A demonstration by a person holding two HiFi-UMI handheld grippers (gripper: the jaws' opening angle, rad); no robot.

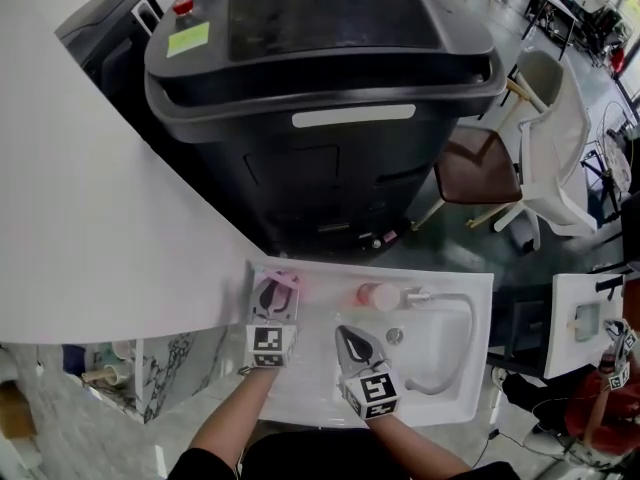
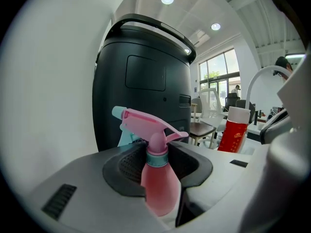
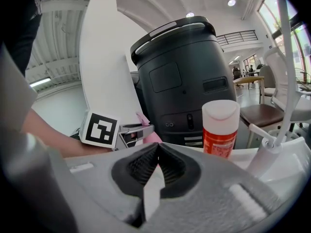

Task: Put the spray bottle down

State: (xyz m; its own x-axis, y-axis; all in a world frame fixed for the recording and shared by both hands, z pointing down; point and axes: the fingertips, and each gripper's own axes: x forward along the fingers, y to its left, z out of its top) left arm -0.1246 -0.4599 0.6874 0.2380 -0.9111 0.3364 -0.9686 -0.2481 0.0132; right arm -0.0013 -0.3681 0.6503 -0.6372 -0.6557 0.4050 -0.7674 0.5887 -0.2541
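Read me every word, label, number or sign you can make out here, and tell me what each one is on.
No text can be read.
Red bottle: pale print on its label, too blurred to read.
Yellow-green sticker on the black machine: too small to read.
Marker cube: black-and-white square pattern, no letters.
Pink spray bottle: no print visible.
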